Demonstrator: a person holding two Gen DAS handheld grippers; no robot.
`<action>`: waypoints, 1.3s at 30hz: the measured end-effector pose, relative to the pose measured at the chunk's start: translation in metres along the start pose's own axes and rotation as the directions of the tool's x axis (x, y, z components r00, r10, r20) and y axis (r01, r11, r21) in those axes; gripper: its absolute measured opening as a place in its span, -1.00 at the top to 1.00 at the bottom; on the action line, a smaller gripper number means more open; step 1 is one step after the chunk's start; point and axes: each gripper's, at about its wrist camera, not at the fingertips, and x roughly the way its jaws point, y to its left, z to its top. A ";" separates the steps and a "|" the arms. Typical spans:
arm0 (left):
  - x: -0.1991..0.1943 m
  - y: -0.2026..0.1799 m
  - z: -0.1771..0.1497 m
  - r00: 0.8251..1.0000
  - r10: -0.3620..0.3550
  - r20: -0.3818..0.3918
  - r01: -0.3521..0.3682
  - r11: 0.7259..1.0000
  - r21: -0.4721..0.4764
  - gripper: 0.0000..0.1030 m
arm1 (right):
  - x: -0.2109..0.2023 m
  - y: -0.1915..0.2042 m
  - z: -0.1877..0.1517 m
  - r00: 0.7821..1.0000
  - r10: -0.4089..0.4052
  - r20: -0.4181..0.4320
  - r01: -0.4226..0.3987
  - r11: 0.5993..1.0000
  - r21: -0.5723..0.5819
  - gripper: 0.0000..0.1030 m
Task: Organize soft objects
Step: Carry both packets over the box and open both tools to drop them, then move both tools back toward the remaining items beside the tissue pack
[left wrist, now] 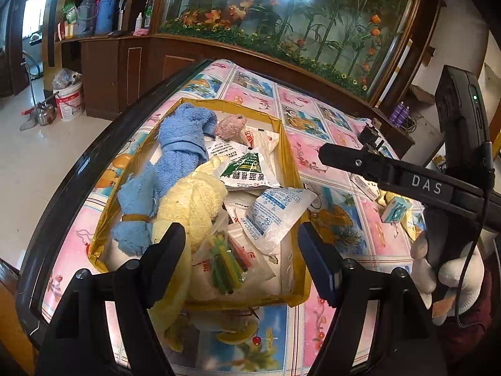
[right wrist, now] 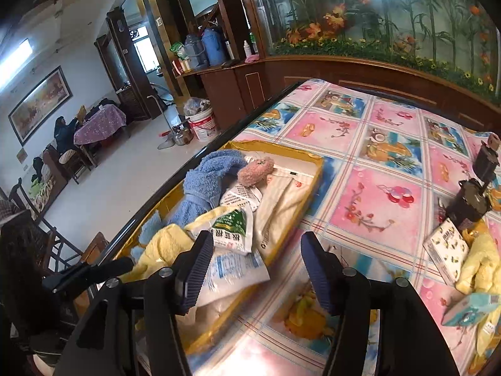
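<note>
A gold-rimmed cardboard box [left wrist: 288, 156] on the table holds a blue towel [left wrist: 181, 144], a yellow towel [left wrist: 191, 200], a small pink plush [left wrist: 230, 127], a desiccant packet [left wrist: 275, 213], a green-printed packet [left wrist: 247, 169] and a clear bag of green sticks [left wrist: 225, 260]. My left gripper [left wrist: 241, 238] hovers open over the box's near end, holding nothing. My right gripper [right wrist: 256, 250] is open and empty above the box's right rim [right wrist: 316, 175], beside the desiccant packet [right wrist: 235, 266]. The right wrist view also shows the blue towel [right wrist: 206, 181] and the plush [right wrist: 255, 170].
To the right on the patterned tablecloth [right wrist: 375, 194] lie a yellow cloth [right wrist: 482, 263], a lemon-print carton [right wrist: 447, 247], a teal carton [right wrist: 469, 310] and dark bottle-like objects [right wrist: 469, 200]. A wooden cabinet with a fish tank [left wrist: 281, 15] stands behind. The table's dark edge [left wrist: 94, 156] runs left.
</note>
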 end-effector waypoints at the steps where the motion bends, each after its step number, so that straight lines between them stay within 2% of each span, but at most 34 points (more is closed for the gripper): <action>1: -0.001 -0.005 -0.002 1.000 0.014 0.001 -0.014 1.000 0.019 -0.44 | -0.005 -0.004 -0.006 1.000 -0.005 0.001 0.005 1.000 0.005 -0.17; 9: -0.006 -0.052 -0.013 0.997 0.072 -0.015 -0.069 0.987 0.142 -0.44 | -0.039 -0.050 -0.045 1.000 -0.023 0.017 0.021 0.994 0.110 -0.20; 16: -0.002 -0.087 -0.022 0.986 0.169 -0.010 -0.162 0.958 0.238 -0.44 | -0.070 -0.091 -0.073 0.997 -0.059 0.046 0.049 0.979 0.198 -0.25; 25: 0.008 -0.124 -0.028 0.977 0.212 -0.012 -0.196 0.922 0.334 -0.44 | -0.098 -0.139 -0.097 0.992 -0.106 0.067 0.082 0.954 0.290 -0.26; 33: 0.021 -0.146 -0.033 0.964 0.267 -0.004 -0.242 0.879 0.411 -0.44 | -0.109 -0.171 -0.109 0.988 -0.132 0.074 0.097 0.929 0.357 -0.26; 39: 0.033 -0.160 -0.035 0.961 0.277 -0.010 -0.243 0.859 0.451 -0.44 | -0.111 -0.187 -0.112 0.987 -0.143 0.075 0.104 0.919 0.380 -0.26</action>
